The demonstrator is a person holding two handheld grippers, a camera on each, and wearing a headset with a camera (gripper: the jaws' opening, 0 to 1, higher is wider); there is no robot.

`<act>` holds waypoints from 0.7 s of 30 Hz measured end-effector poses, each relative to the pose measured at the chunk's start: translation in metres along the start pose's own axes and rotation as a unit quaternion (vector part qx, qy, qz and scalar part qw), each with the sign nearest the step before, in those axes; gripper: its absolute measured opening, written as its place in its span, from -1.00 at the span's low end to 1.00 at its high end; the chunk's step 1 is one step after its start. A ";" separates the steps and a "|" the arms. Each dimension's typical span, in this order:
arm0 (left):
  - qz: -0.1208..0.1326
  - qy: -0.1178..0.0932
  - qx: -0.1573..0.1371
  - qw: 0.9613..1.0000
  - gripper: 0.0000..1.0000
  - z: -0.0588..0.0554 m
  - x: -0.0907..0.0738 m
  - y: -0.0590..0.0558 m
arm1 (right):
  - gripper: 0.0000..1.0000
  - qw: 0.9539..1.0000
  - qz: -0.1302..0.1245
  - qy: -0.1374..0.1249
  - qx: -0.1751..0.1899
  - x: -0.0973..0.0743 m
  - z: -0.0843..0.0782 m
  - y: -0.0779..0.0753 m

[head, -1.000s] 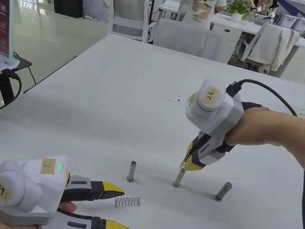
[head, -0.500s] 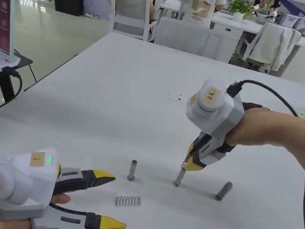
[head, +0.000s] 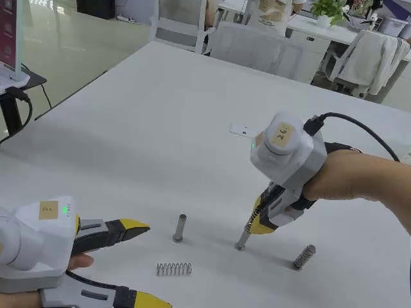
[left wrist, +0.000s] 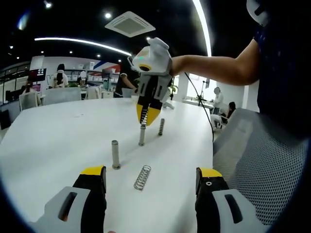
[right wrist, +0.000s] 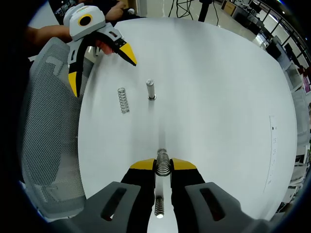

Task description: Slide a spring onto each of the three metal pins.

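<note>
1. The left gripper [head: 145,262] sits at 8 o'clock of the head view. Its jaws are wide apart, empty, and aimed toward 3 o'clock.
2. A loose spring [head: 174,269] lies flat on the white table [head: 128,141], just off those open jaws. It is at about 6 o'clock from the first pin [head: 180,228], which stands bare.
3. Next is the middle pin [head: 242,241]. The right gripper [head: 255,224] hovers at its 12 o'clock, jaws clamped on a second spring [right wrist: 163,163] whose lower end meets the pin's top. I cannot tell whether it has begun to slide on.
4. At 3 o'clock of the middle pin, the third pin [head: 304,256] is already sleeved by a fitted spring [left wrist: 161,127].
5. My judgement: one pin is done, one is being fitted, and one is not yet started.
</note>
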State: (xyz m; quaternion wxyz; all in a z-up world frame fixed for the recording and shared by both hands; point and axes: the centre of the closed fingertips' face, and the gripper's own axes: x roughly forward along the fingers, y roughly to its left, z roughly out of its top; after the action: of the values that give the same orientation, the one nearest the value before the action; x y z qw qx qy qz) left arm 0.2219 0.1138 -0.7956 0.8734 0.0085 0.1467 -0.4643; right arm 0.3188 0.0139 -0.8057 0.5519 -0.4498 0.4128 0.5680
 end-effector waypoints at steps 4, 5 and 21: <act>0.001 0.000 0.000 1.000 0.44 0.000 0.000 0.000 | -0.82 1.000 0.001 0.002 0.001 0.005 -0.001 0.000; 0.001 0.000 0.000 1.000 0.44 0.001 0.000 0.001 | -0.82 1.000 0.001 0.003 0.001 0.006 -0.002 -0.001; 0.004 0.004 0.000 1.000 0.43 0.000 -0.003 0.002 | -0.82 1.000 0.006 0.014 0.003 0.030 -0.008 0.002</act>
State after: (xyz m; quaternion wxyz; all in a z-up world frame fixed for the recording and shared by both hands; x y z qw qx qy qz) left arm 0.2216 0.1173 -0.7951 0.8749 0.0111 0.1497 -0.4605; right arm 0.3176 0.0139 -0.8364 0.5439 -0.4539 0.4247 0.5637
